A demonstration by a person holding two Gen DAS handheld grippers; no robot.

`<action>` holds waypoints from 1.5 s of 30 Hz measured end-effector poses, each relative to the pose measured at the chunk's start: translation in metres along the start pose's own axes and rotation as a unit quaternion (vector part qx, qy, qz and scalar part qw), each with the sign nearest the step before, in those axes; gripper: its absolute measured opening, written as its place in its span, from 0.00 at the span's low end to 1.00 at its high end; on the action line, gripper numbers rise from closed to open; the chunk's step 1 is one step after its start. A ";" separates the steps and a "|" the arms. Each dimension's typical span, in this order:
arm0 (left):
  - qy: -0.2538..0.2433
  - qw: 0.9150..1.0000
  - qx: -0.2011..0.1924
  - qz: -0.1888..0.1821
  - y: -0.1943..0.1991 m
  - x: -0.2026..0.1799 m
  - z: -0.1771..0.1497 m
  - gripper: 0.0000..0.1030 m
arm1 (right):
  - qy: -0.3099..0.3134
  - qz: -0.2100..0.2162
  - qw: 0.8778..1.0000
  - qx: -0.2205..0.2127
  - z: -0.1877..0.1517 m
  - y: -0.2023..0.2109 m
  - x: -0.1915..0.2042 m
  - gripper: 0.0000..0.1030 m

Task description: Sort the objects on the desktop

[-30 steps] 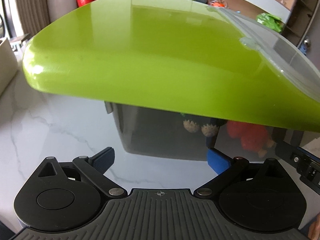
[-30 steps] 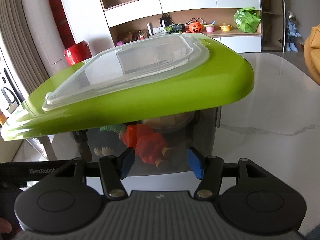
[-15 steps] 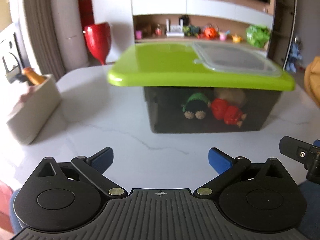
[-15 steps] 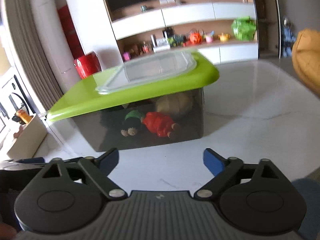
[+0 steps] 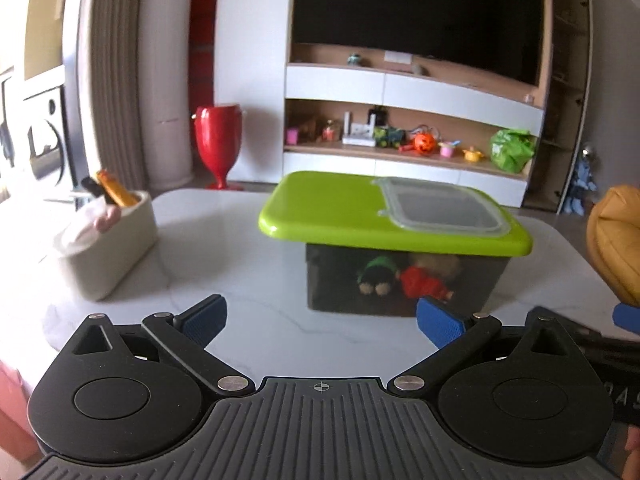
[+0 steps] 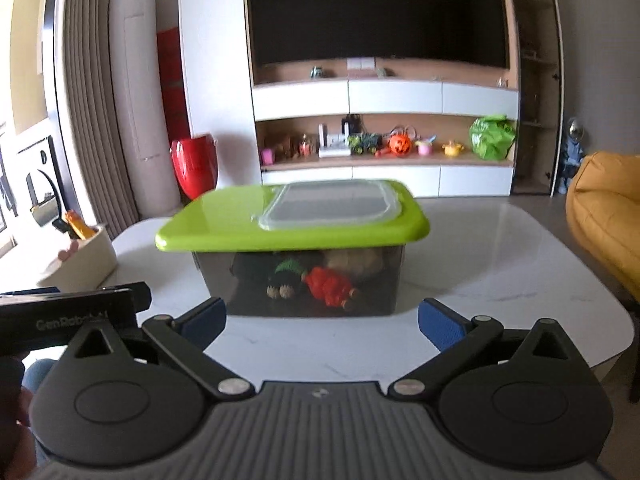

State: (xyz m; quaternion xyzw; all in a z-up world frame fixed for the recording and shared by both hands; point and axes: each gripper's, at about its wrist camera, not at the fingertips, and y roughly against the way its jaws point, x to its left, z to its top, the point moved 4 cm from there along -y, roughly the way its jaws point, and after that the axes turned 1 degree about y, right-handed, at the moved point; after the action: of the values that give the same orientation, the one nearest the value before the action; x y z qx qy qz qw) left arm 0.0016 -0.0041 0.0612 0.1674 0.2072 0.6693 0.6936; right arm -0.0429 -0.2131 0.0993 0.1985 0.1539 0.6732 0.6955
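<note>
A smoked dark box point(image 5: 400, 280) with a lime green lid point(image 5: 332, 208) stands on the white marble table point(image 5: 240, 240), lid down flat. In the lid sits a clear flap point(image 5: 440, 208). Through the wall I see a green-capped plush point(image 5: 378, 276) and a red plush point(image 5: 424, 284). My left gripper point(image 5: 320, 316) is open and empty, well short of the box. In the right wrist view the same box point(image 6: 304, 280) and lid point(image 6: 240, 224) lie ahead. My right gripper point(image 6: 321, 318) has its jaws opening wide, nothing between them.
A white holder point(image 5: 112, 240) with an orange item stands at the table's left. A yellow beanbag point(image 6: 608, 216) sits beyond the table's right edge point(image 6: 616, 344). Behind are a red vase point(image 6: 194, 168) and a shelf of small toys point(image 6: 384, 144).
Both grippers have drawn back and up from the box, which now looks small. The green lid, tilted close overhead before, lies flat on the box. The right jaws have spread wider.
</note>
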 end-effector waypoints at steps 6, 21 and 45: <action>-0.023 1.000 0.007 -0.005 -0.005 -0.008 0.028 1.00 | 0.014 -0.033 0.999 -0.017 0.030 0.006 -0.001 1.00; -0.018 0.999 0.032 0.009 -0.035 -0.009 0.004 1.00 | -0.006 -0.064 0.998 0.017 0.020 -0.029 -0.003 1.00; -0.004 0.998 0.065 0.001 -0.051 -0.008 -0.012 1.00 | -0.003 -0.053 0.998 0.036 0.004 -0.038 -0.007 1.00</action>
State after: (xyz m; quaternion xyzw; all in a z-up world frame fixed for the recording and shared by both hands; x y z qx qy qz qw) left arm 0.0391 -0.0146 0.0255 0.2149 0.2474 0.6548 0.6810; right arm -0.0078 -0.2212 0.0837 0.2169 0.1867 0.6292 0.7226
